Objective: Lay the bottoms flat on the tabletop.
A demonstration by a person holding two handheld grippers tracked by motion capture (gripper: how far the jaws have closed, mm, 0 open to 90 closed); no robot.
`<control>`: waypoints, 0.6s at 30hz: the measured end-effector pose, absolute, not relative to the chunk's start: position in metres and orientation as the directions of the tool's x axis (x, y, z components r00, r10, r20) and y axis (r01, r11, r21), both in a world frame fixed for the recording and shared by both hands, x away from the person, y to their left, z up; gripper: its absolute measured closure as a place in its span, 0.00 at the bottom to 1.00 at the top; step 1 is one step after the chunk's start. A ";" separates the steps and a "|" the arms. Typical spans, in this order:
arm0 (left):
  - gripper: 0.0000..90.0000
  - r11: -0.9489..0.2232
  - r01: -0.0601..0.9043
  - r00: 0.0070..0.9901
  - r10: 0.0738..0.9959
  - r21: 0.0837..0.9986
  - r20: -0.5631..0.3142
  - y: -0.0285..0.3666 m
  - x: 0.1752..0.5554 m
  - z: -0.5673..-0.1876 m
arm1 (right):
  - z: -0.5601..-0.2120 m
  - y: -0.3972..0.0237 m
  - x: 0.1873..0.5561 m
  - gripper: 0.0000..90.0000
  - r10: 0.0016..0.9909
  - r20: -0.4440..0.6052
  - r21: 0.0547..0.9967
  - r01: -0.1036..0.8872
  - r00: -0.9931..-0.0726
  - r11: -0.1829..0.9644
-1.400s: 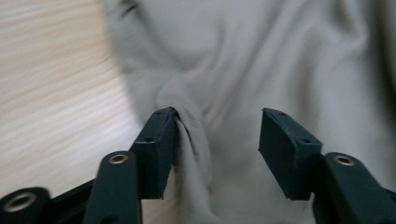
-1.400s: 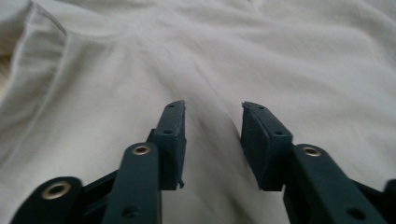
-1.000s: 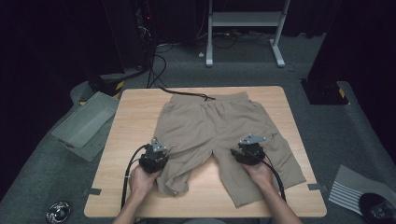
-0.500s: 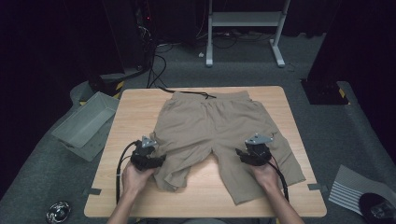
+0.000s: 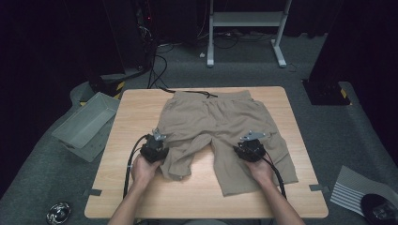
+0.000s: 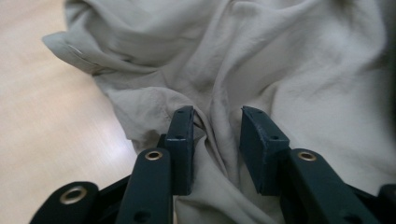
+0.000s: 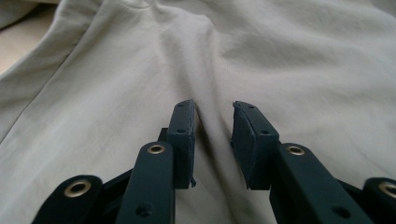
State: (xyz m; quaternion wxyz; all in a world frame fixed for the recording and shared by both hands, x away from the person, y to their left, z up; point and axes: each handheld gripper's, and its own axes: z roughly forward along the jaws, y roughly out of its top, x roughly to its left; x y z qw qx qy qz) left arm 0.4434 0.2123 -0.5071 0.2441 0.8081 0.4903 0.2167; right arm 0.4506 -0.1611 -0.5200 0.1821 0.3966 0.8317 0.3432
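Beige shorts (image 5: 220, 124) lie on the wooden table (image 5: 136, 112), waistband at the far side. The left leg (image 6: 154, 60) is rumpled into folds; the right leg (image 7: 280, 56) lies fairly flat. My left gripper (image 5: 158, 139) rests on the rumpled leg's outer edge. Its jaws (image 6: 217, 126) have just been closing, and a ridge of cloth runs between the pads, which still stand apart. My right gripper (image 5: 251, 139) sits on the right leg. Its jaws (image 7: 212, 121) have also just been closing, with a low crease of fabric between the separated pads.
A grey bin (image 5: 87, 124) lies on the floor left of the table. A white metal stand (image 5: 244, 21) and cables (image 5: 159, 61) are behind it. Striped paper (image 5: 354, 192) and a dark round object (image 5: 378, 206) lie at the lower right, and a shiny round object (image 5: 58, 212) at the lower left.
Half a second ago both grippers sat slightly farther out; both have since come back inward onto the shorts' legs. The shorts lie much as before.
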 end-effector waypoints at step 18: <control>0.46 -0.364 0.615 0.569 0.819 0.699 -0.074 0.208 0.360 -0.487 | -0.514 -0.207 0.423 0.62 0.844 -0.057 0.734 0.551 -0.534 0.398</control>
